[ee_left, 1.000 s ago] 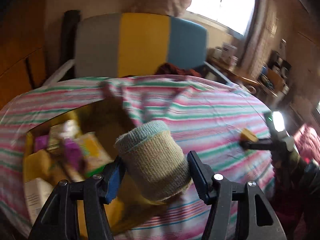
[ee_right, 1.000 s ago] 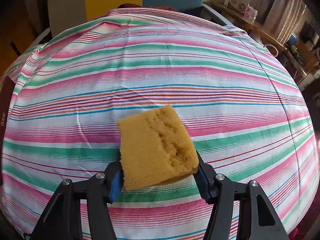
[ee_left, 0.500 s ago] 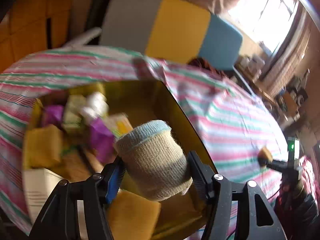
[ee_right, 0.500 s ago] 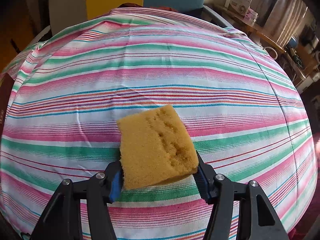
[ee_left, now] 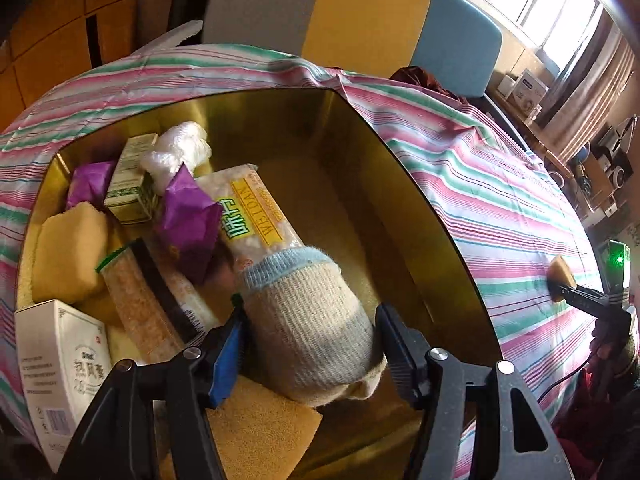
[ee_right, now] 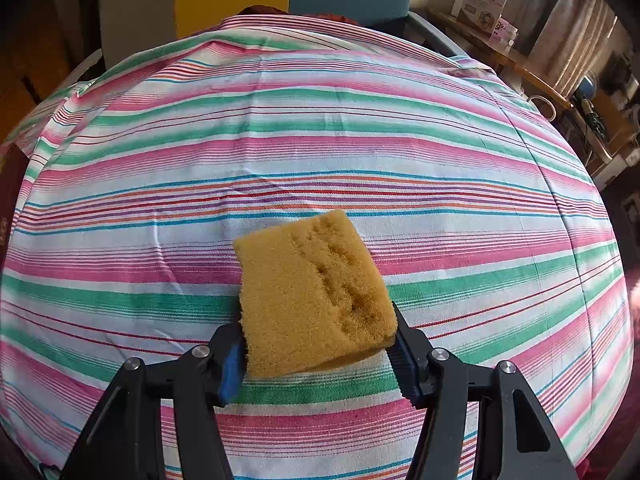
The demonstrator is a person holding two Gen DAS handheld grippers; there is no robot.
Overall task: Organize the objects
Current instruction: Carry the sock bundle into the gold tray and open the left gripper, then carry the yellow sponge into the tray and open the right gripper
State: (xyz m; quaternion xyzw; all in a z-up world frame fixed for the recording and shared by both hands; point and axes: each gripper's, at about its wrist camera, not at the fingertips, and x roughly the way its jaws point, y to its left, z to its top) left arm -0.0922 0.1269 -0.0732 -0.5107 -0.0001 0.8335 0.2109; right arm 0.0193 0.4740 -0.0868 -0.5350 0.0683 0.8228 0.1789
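A rolled beige sock with a light-blue cuff [ee_left: 296, 280] sits between the fingers of my left gripper [ee_left: 310, 320], which is shut on it. The sock hangs low inside the open gold tin box [ee_left: 400, 168], above a yellow sponge [ee_left: 260, 428] on the box floor. My right gripper [ee_right: 318, 332] is shut on a yellow sponge [ee_right: 308, 280], held just above the striped cloth [ee_right: 320, 140]. In the left wrist view that right gripper [ee_left: 576, 292] appears far right, away from the box.
The box holds a long snack pack [ee_left: 256, 208], purple wrappers [ee_left: 188, 216], a small green-and-white carton [ee_left: 128, 188], a crumpled plastic bag [ee_left: 176, 152], another sponge [ee_left: 68, 256] and a white carton [ee_left: 60, 376]. A headboard [ee_left: 360, 12] stands behind the bed; cluttered shelves [ee_right: 600, 92] are at right.
My left gripper has sunk with the sock from above the box's edge down into the box, and has rolled a little. The right gripper and its sponge have stayed still.
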